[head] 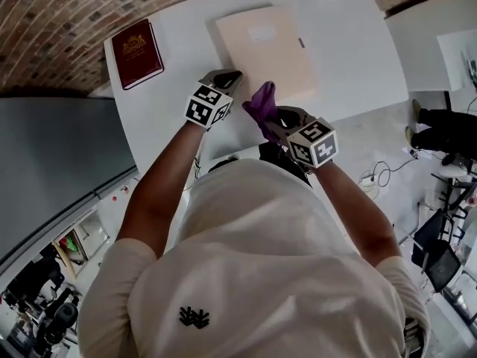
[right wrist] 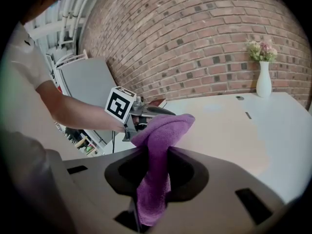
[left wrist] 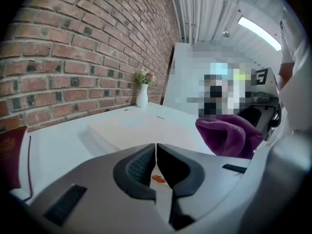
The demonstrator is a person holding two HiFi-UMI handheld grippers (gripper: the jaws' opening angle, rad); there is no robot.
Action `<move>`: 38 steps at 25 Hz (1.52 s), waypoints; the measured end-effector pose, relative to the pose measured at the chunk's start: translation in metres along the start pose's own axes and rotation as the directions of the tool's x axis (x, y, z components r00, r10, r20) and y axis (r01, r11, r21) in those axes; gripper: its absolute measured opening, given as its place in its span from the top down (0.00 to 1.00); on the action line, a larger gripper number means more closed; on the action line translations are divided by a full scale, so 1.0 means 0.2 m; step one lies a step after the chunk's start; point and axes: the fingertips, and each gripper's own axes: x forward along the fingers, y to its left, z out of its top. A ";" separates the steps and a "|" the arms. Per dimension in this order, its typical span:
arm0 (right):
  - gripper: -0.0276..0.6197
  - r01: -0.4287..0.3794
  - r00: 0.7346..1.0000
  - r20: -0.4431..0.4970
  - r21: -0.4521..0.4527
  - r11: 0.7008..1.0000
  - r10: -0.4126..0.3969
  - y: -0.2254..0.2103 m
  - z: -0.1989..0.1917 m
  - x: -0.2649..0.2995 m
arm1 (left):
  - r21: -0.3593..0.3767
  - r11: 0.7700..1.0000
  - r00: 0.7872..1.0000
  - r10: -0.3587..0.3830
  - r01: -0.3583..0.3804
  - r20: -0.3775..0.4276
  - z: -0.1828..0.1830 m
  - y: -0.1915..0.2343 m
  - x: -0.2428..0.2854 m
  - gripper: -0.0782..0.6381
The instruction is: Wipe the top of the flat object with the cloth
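A flat cream folder [head: 266,52] lies on the white table [head: 350,58], also seen in the left gripper view as a pale slab [left wrist: 131,128] and in the right gripper view [right wrist: 224,126]. My right gripper [head: 274,115] is shut on a purple cloth [head: 261,103], which bunches above its jaws [right wrist: 158,130] near the folder's near edge. The cloth [left wrist: 229,133] shows at the right of the left gripper view. My left gripper [head: 226,80] hovers at the folder's near left corner, shut with nothing held [left wrist: 156,152].
A dark red book [head: 137,52] lies at the table's left side [left wrist: 12,150]. A white vase with flowers [left wrist: 142,95] stands at the table's far end [right wrist: 263,79] by the brick wall. Chairs and cables sit on the floor at right [head: 440,133].
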 end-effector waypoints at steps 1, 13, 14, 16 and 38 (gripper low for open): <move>0.77 -0.013 1.000 -0.011 -0.003 1.000 0.013 0.00 0.01 0.03 | -0.002 1.000 1.000 0.002 -0.002 -0.006 0.00 0.01 0.02 0.85; 0.77 -0.081 0.988 -0.132 0.010 0.997 0.082 -0.13 -0.04 0.31 | 0.049 0.999 0.995 -0.001 0.006 -0.095 -0.09 0.02 0.19 0.85; 0.77 -0.081 0.987 -0.136 0.019 0.997 0.083 -0.14 -0.05 0.31 | 0.058 0.998 0.995 0.001 0.005 -0.101 -0.09 0.02 0.19 0.85; 0.77 -0.081 0.987 -0.138 0.038 0.996 0.085 -0.17 -0.06 0.30 | 0.065 0.998 0.994 0.004 0.002 -0.106 -0.10 0.01 0.19 0.85; 0.77 0.128 0.989 -0.099 0.186 0.974 -0.111 -0.76 -0.13 -0.05 | 0.006 0.998 0.992 -0.056 0.057 -0.112 -0.11 0.02 0.21 0.85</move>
